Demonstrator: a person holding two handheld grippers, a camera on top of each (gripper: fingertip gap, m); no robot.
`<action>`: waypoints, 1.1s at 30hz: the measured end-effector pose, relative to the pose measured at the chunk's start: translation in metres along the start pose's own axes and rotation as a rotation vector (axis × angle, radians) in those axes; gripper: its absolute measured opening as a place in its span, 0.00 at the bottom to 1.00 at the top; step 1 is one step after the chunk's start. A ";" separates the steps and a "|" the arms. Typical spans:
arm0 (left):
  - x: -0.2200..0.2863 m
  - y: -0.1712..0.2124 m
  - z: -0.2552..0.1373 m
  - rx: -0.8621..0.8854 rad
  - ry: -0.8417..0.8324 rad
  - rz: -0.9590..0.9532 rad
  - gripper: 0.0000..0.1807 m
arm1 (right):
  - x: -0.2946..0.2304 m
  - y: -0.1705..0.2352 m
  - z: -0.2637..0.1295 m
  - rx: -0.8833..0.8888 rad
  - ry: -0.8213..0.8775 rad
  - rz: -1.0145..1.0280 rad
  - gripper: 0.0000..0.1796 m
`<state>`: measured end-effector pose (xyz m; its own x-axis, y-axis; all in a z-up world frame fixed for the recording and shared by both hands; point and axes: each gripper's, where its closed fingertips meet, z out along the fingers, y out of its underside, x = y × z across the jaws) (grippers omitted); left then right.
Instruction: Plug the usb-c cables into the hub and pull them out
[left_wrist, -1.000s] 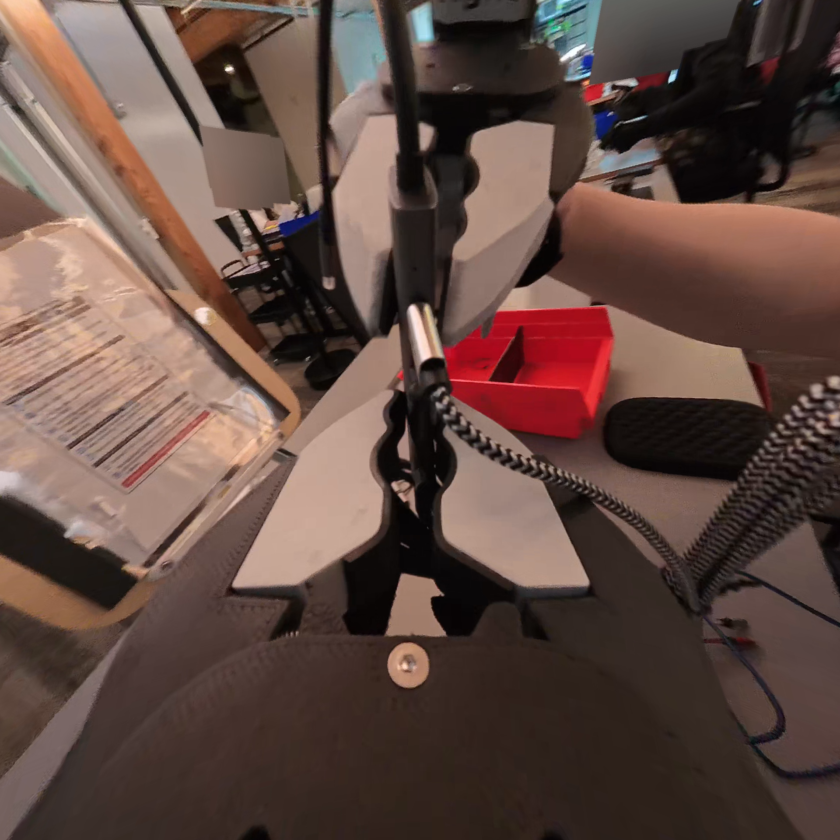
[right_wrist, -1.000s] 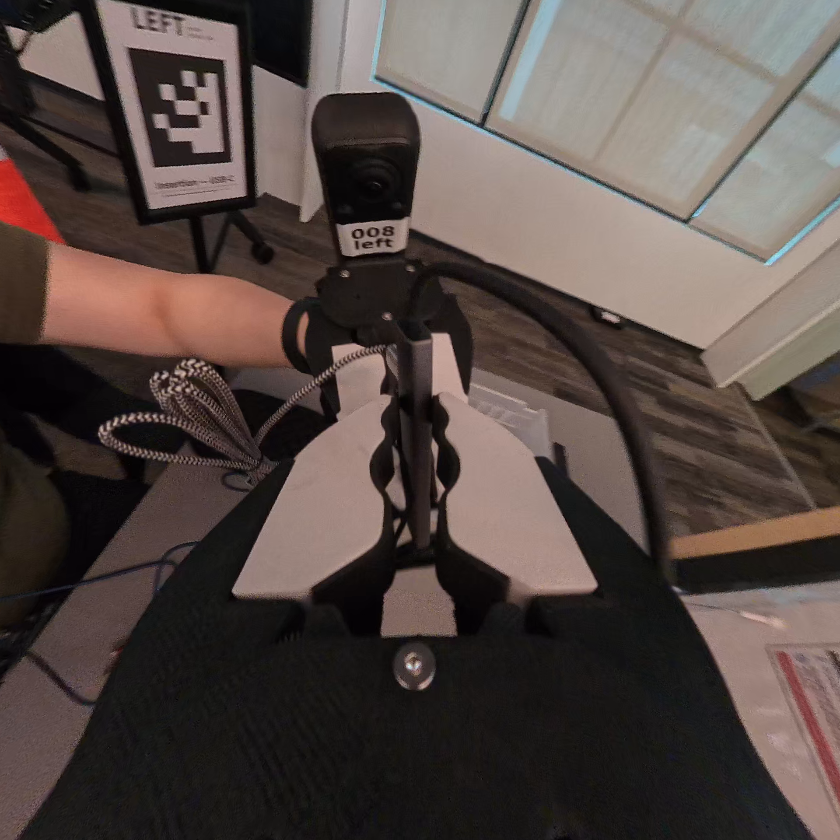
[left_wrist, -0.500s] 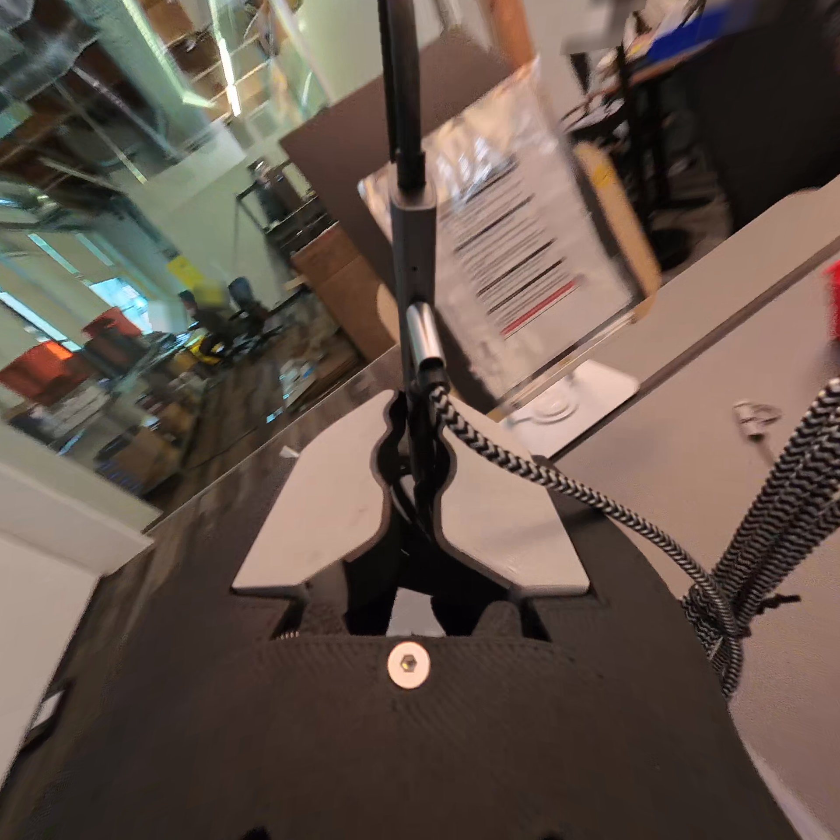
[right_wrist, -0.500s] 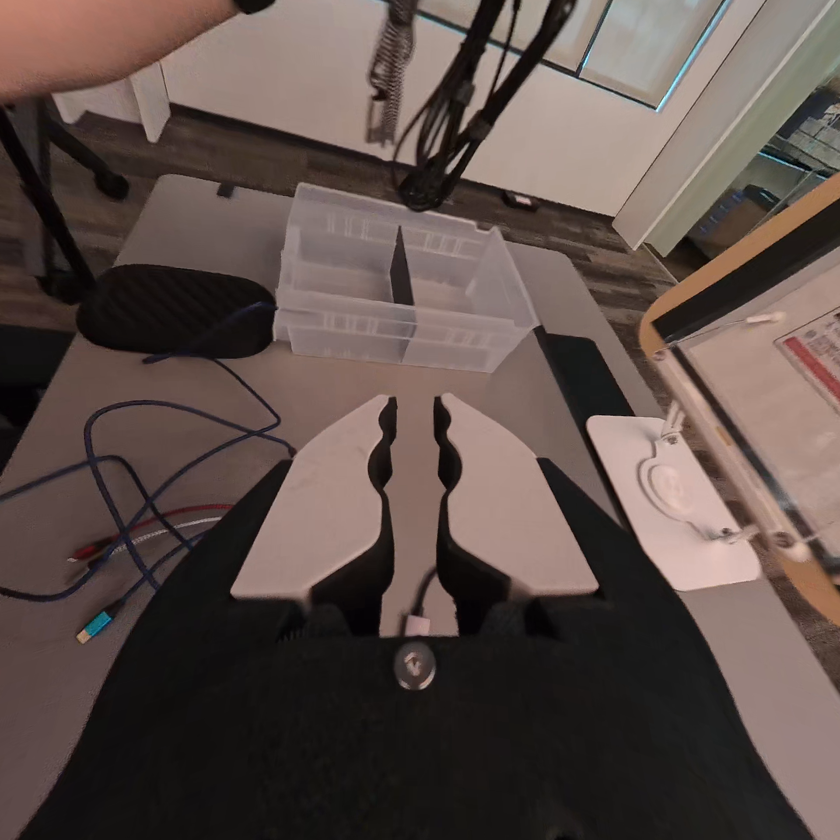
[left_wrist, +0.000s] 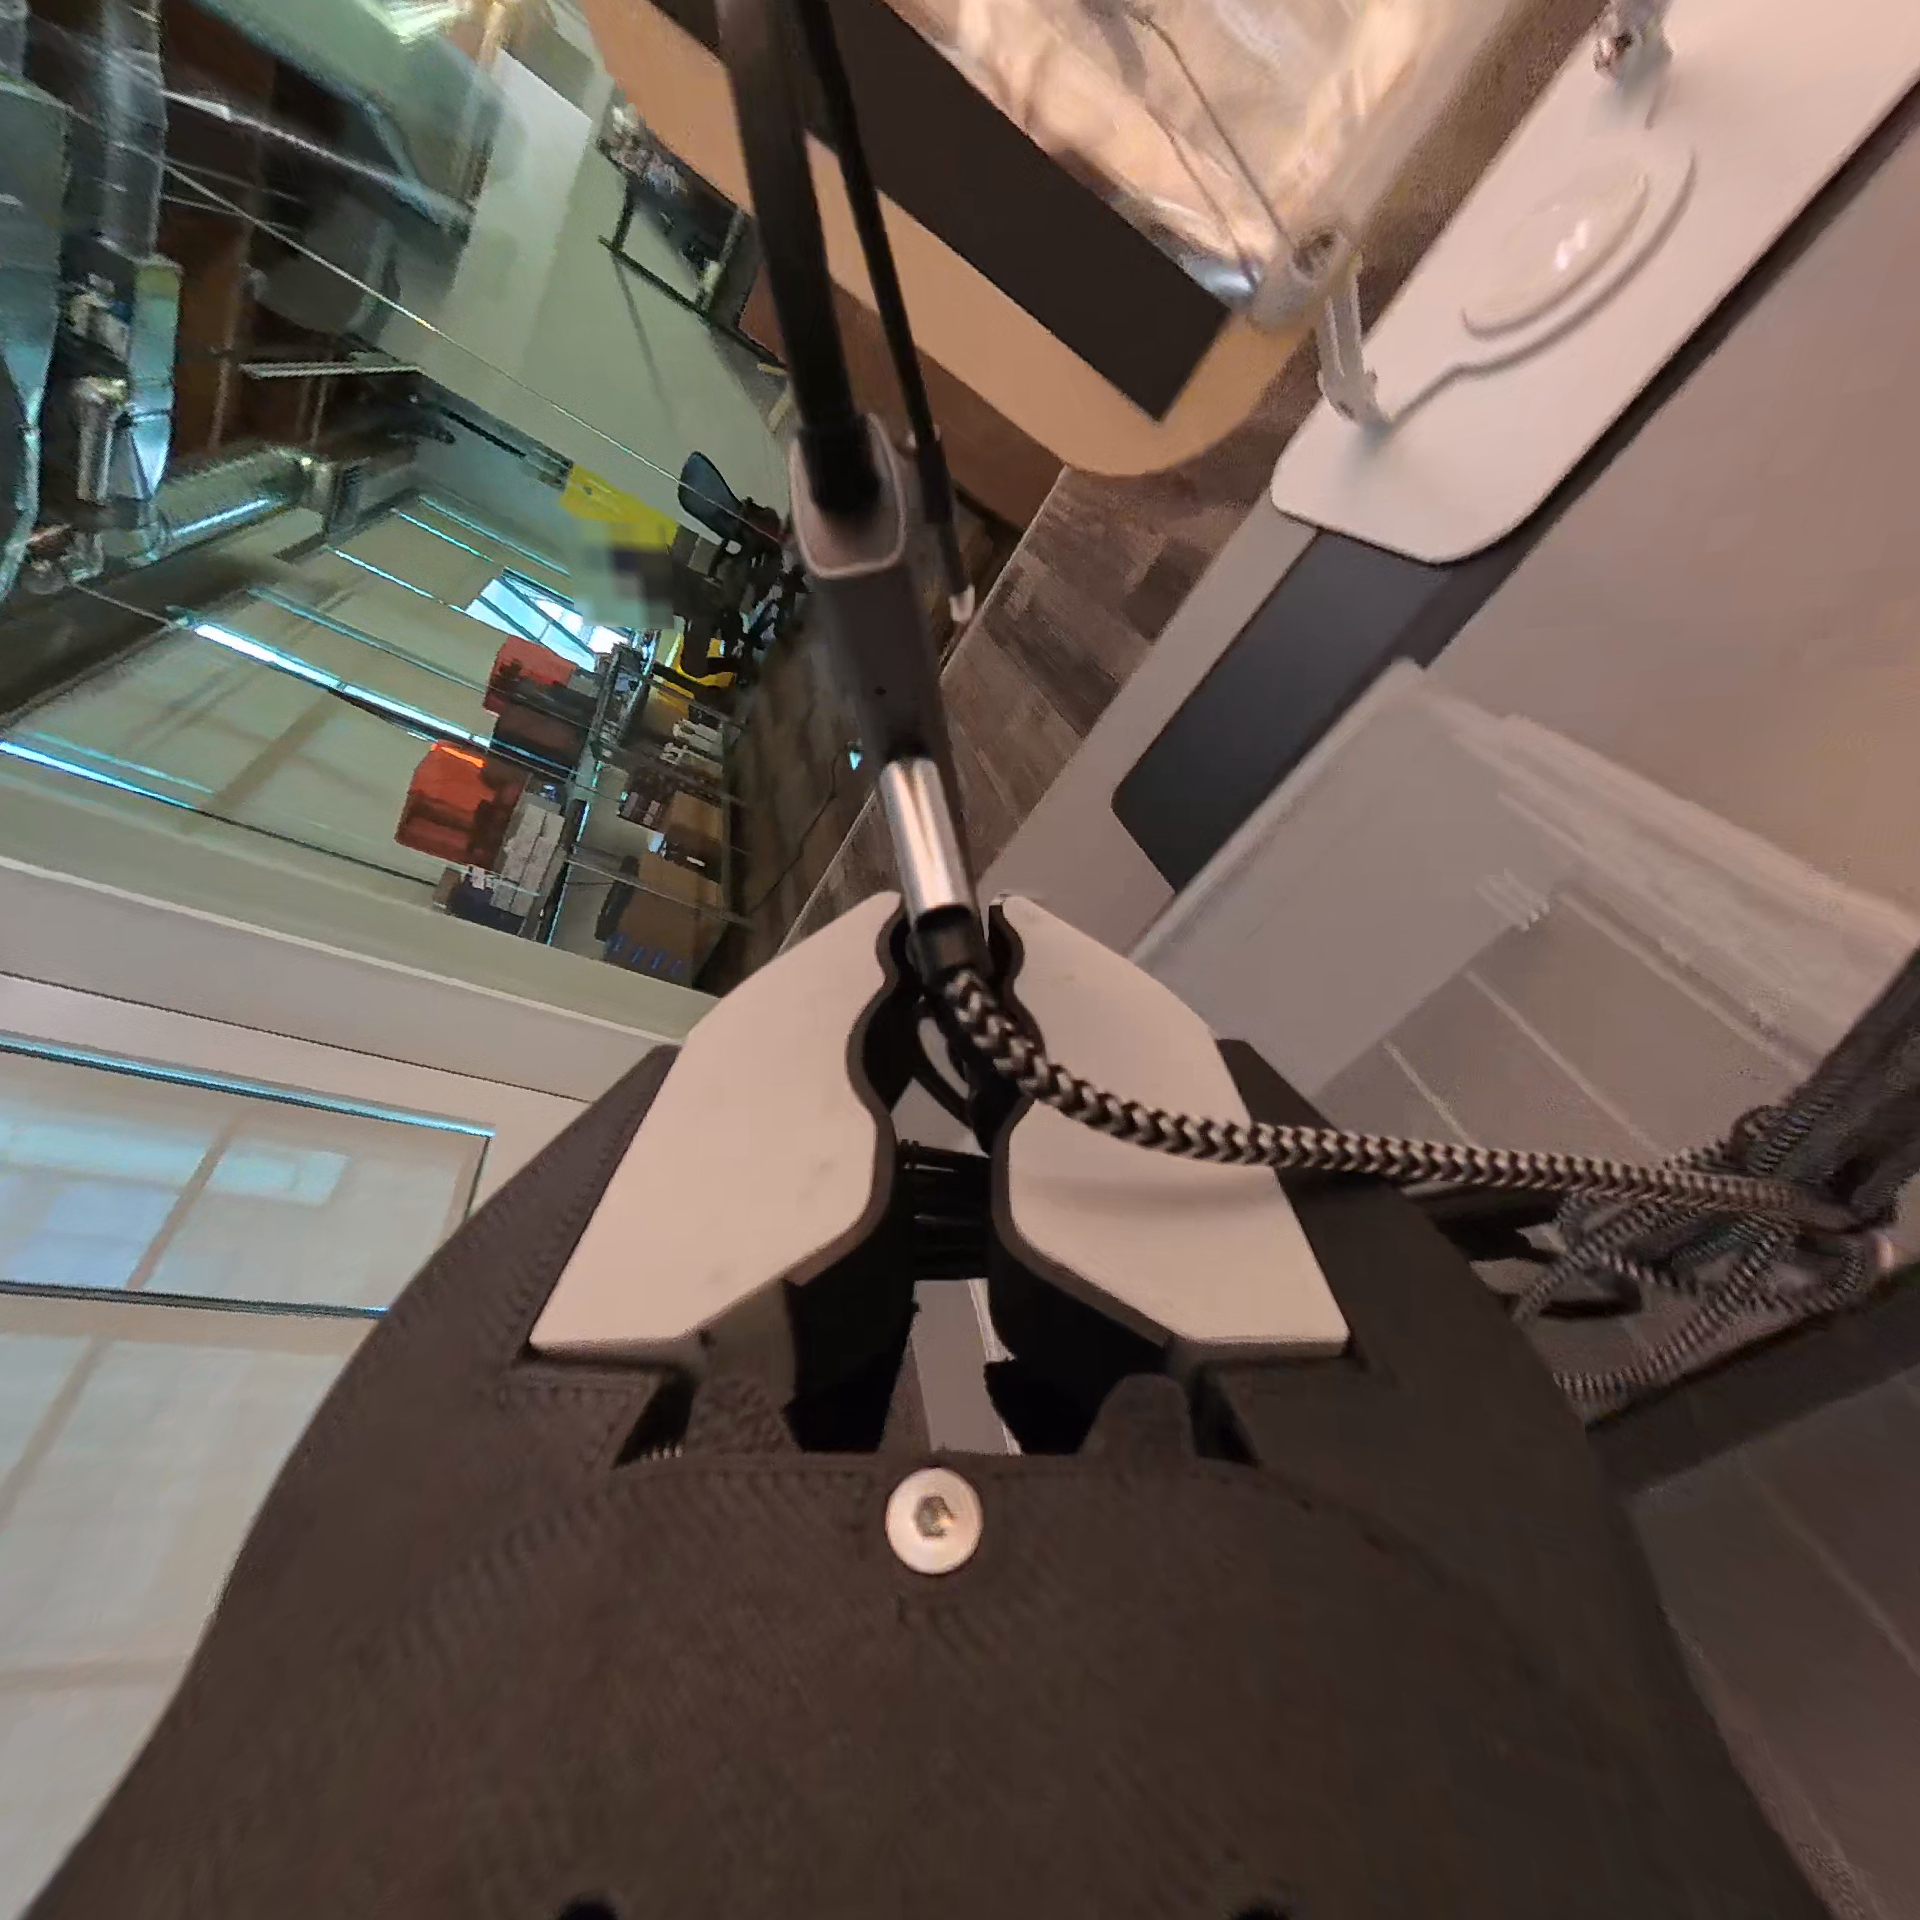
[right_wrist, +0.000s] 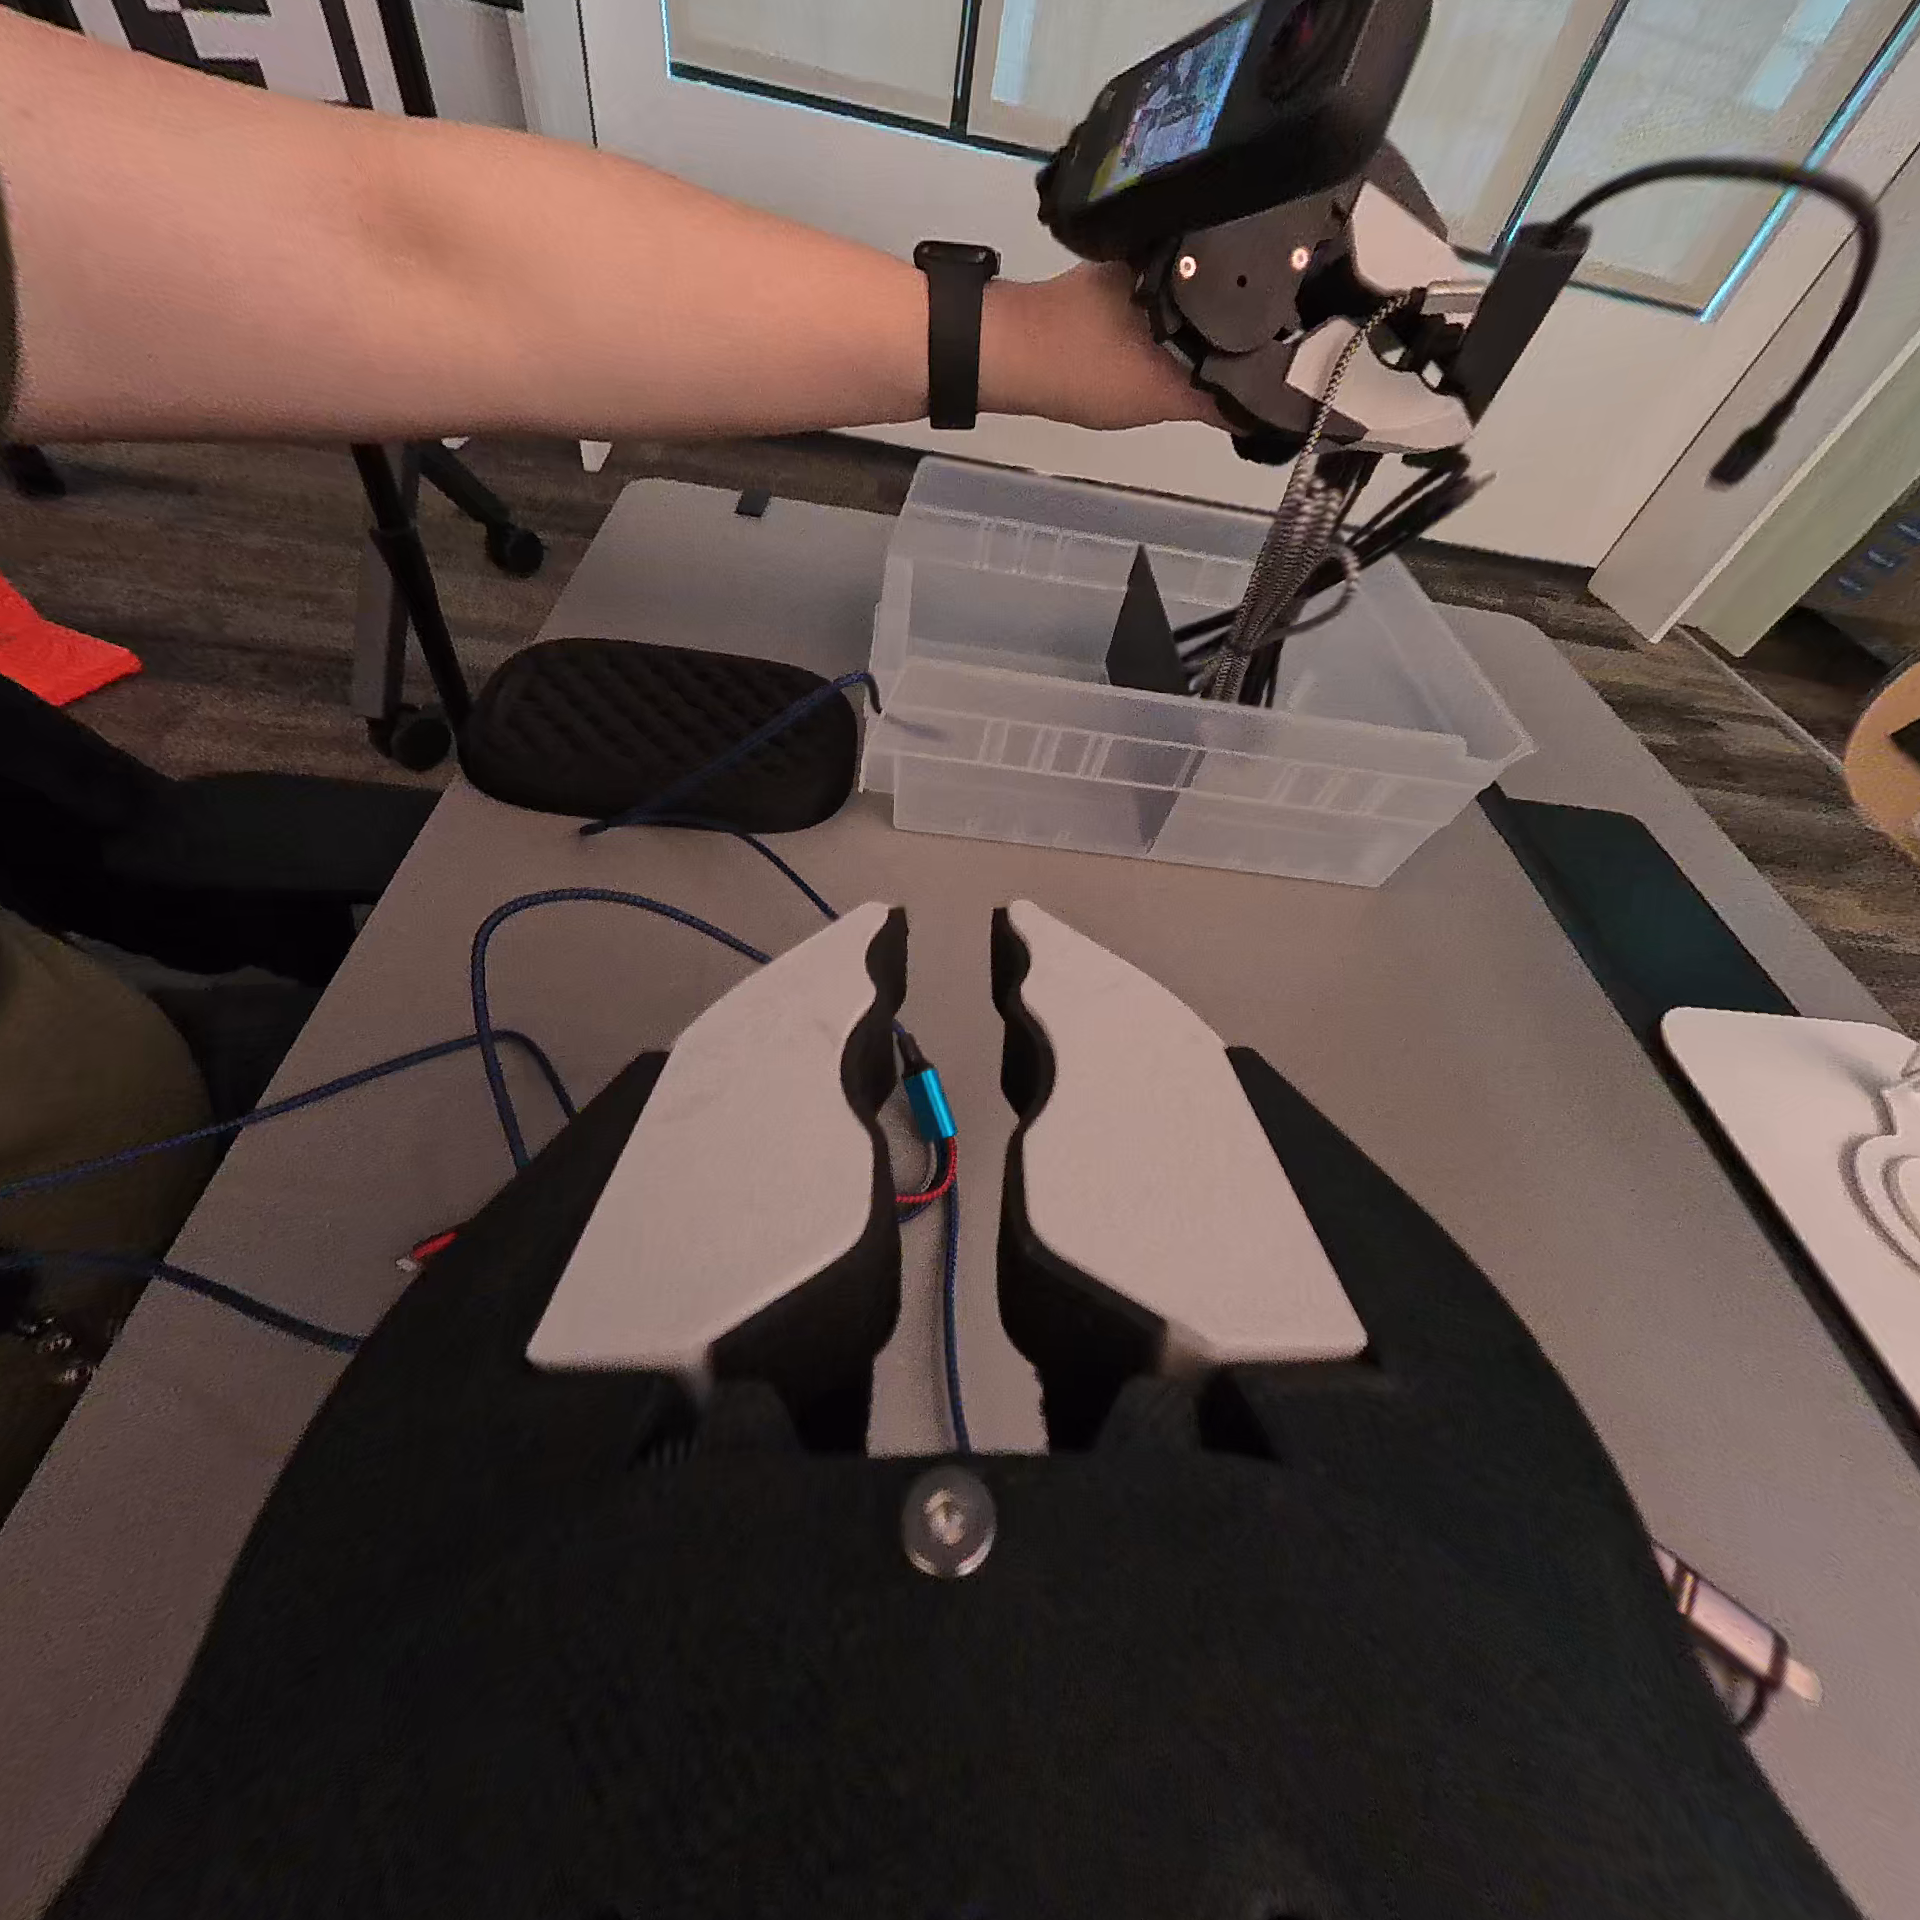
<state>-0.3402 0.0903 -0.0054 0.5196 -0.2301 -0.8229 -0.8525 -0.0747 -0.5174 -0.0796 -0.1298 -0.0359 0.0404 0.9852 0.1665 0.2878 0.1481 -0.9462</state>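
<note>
Left wrist view: left gripper (left_wrist: 945, 925) pinches the braided cable (left_wrist: 1143, 1117) plug, hub (left_wrist: 868, 623) just beyond its tips

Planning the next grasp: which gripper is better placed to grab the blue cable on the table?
Right. The right gripper is open and empty, hovering right over the blue cable's plug on the table. The left gripper is shut on the braided cable, plugged into the hub, up over the clear bin.

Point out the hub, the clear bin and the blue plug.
hub (left_wrist: 878, 634): left wrist view, on its grey side face.
clear bin (right_wrist: 1039, 774): right wrist view, on its front wall.
blue plug (right_wrist: 928, 1104): right wrist view, on its metal shell, between the open fingers.
</note>
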 end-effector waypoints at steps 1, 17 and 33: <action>0.004 0.005 0.000 -0.011 0.003 0.028 0.06 | -0.002 0.003 0.000 -0.002 -0.004 0.001 0.09; 0.085 0.026 0.009 -0.149 0.467 0.042 0.10 | -0.004 0.024 0.001 0.017 0.007 0.056 0.09; 0.054 0.019 -0.049 -0.165 0.609 -0.420 0.47 | -0.005 0.057 0.011 -0.139 0.018 0.075 0.13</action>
<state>-0.3310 0.0295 -0.0477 0.7194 -0.6423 -0.2643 -0.6126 -0.4073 -0.6774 -0.0737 -0.1259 -0.0937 0.0836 0.9912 0.1029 0.4134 0.0595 -0.9086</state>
